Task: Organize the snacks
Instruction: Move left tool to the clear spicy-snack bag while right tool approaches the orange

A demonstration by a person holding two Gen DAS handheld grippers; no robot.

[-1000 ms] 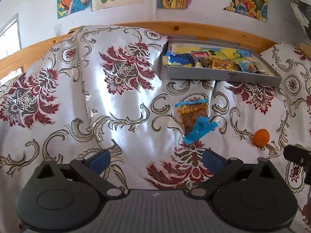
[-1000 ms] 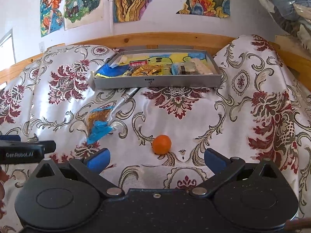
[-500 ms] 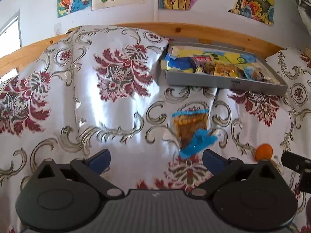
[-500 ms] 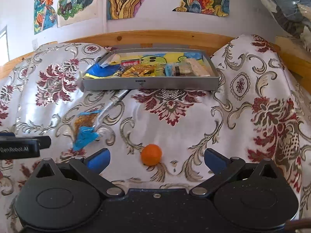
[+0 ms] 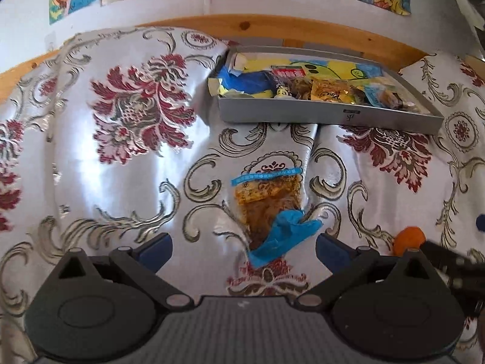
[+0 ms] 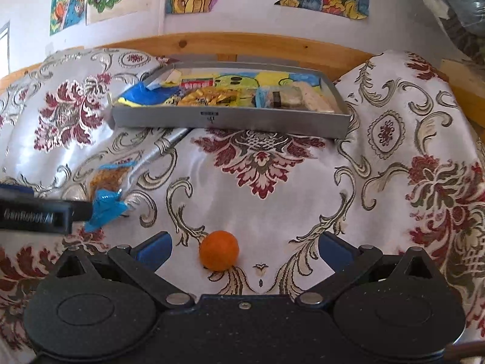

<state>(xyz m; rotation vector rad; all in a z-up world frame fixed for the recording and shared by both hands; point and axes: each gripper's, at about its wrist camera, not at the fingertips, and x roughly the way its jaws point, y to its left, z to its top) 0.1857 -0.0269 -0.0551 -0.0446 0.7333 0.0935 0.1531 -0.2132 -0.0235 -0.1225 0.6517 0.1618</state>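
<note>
Both grippers hover with jaws wide apart; the left gripper (image 5: pixel 244 244) frames the snack packet (image 5: pixel 268 204) just ahead; the right gripper (image 6: pixel 245 244) brackets the orange ball (image 6: pixel 219 254); pickup looks imminent; next, each closes and carries toward the tray (image 6: pixel 230 120) beyond.

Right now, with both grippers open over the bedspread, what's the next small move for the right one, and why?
Probably ease the right gripper forward and down until its open jaws straddle the orange fruit, then close. The fruit lies loose on the bedspread, just ahead between the fingers, while the grey tray already holds other snacks. The left gripper is lined up on the blue-edged snack packet.
</note>
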